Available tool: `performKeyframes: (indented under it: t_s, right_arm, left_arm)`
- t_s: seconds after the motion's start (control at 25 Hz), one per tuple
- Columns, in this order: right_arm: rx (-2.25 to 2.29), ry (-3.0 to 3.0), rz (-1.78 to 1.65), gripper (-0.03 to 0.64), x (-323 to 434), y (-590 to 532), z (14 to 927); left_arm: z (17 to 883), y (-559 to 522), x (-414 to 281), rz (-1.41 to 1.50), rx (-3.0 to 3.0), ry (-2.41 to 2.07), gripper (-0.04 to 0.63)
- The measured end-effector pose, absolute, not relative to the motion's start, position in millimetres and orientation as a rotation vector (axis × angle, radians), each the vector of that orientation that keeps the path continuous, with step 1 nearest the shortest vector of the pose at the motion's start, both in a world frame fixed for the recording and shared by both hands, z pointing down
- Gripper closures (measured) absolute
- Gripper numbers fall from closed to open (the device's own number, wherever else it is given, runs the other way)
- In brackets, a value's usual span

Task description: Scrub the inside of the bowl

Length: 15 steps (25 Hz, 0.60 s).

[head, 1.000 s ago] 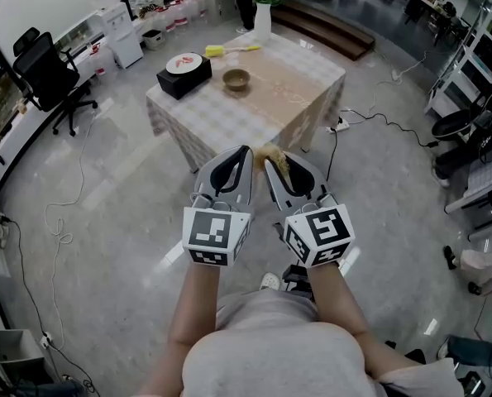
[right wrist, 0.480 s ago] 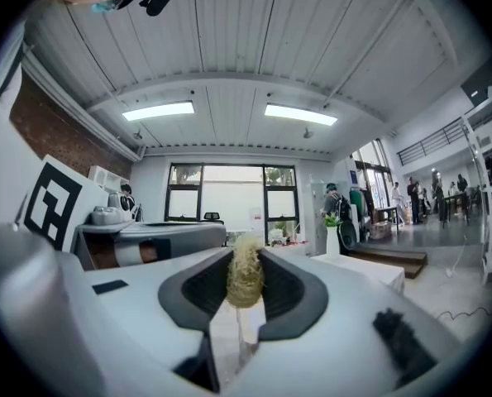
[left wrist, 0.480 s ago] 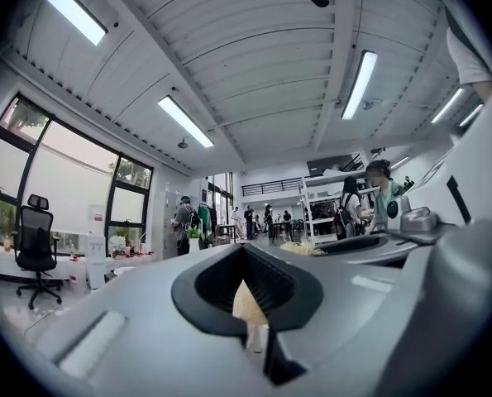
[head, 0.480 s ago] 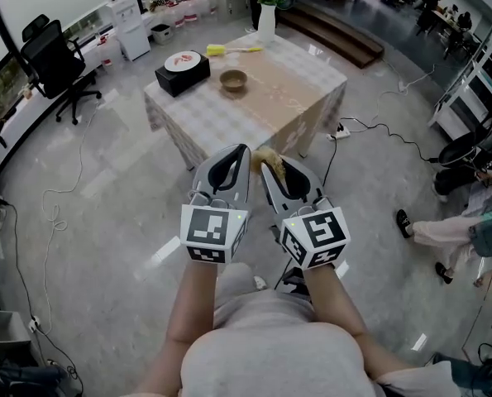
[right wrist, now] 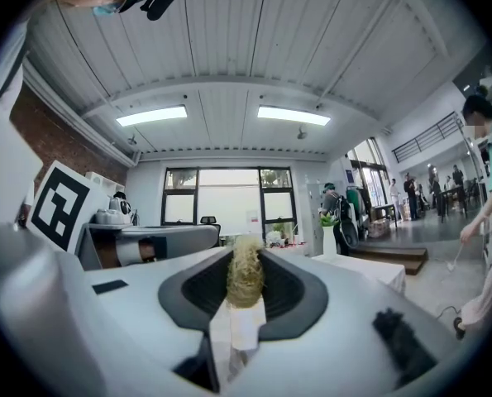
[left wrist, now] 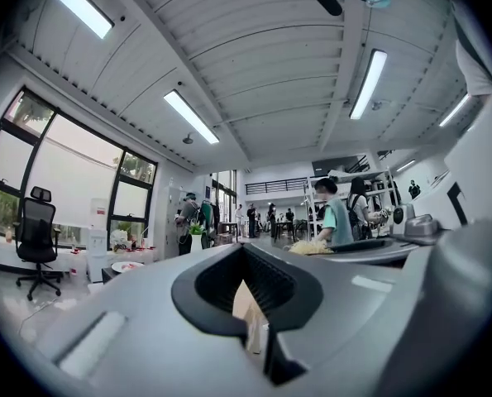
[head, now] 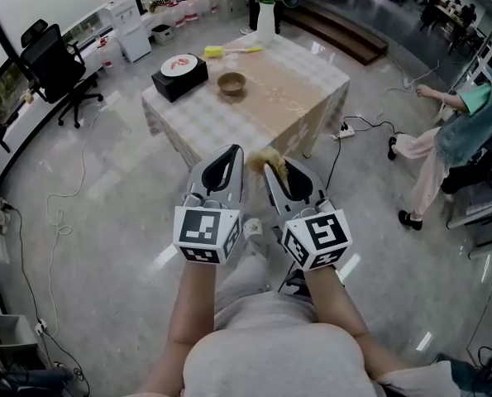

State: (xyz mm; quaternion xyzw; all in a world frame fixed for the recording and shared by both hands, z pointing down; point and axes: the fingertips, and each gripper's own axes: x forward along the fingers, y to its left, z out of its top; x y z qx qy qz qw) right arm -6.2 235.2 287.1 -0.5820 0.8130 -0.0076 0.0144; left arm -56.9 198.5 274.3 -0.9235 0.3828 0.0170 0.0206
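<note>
Person wears light grey short-sleeved top (head: 270, 350). left gripper (head: 234, 152), right gripper (head: 272, 170): grey shells, black-lined jaws, white marker cubes (head: 203, 234) bearing black squares.

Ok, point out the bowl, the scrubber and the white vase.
bowl (head: 231, 81), head view, on its inner hollow.
scrubber (right wrist: 246, 275), right gripper view, on its straw-coloured tuft.
white vase (head: 266, 21), head view, on its body.

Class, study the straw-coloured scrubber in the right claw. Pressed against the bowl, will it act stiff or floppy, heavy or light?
Probably springy, not rigid: the scrubber is a loose fibrous tuft. Likely light: the right claw pinches one end and the rest sticks out without sagging. Its frayed fibres may splay under pressure.
</note>
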Motion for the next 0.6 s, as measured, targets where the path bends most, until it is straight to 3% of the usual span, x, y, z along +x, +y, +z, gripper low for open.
performKeyframes:
  t_s: [0.6]
  right_arm:
    - [-1.789, 2.559, -0.013, 0.523, 30, 147, 299]
  left_arm:
    - [296, 97, -32, 0.077, -2.923, 1.259, 0.59]
